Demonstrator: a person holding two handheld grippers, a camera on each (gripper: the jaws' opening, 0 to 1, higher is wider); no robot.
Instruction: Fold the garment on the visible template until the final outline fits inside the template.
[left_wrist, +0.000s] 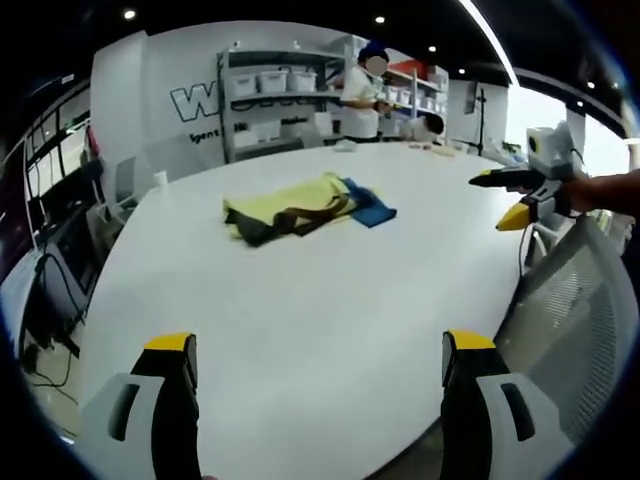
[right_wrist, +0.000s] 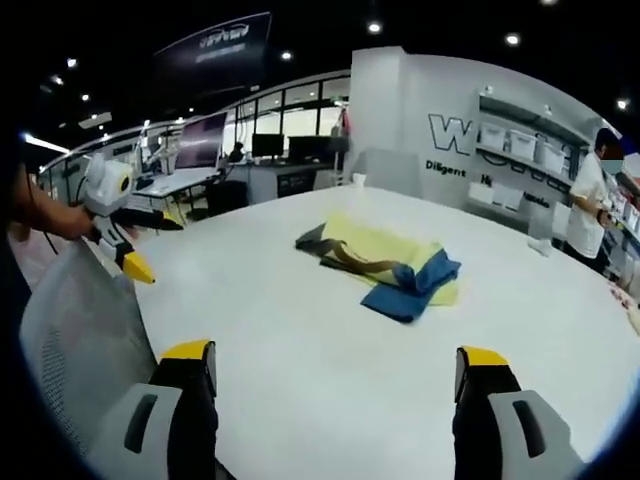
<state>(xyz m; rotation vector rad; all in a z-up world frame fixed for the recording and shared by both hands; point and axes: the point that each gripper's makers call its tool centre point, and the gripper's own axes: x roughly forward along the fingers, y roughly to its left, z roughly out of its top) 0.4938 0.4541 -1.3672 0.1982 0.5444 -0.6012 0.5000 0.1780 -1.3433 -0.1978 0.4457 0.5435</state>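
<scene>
Your left tool (left_wrist: 318, 350) hung above the near edge of the white round-edged table (left_wrist: 300, 300), its yellow-tipped jaws spread wide with nothing between them. Your right tool (right_wrist: 335, 362) hovered over its own side of the table edge, jaws equally parted and empty. In the left gripper view the right tool (left_wrist: 520, 200) came in from the right, held off the table's edge above a grey mesh chair back (left_wrist: 580, 320); its jaws looked parted there too.

The crumpled garment, blue cloth with a dark brown strip (right_wrist: 400, 280), lay on the pale yellow rectangular template (right_wrist: 385, 245) well away from both tools, towards the far side of the table. The blue part spilled past one end of the template (left_wrist: 300, 200) onto bare table. Behind the far edge stood a person in a white top (left_wrist: 360, 100) before grey shelving with white bins (left_wrist: 275, 85).
</scene>
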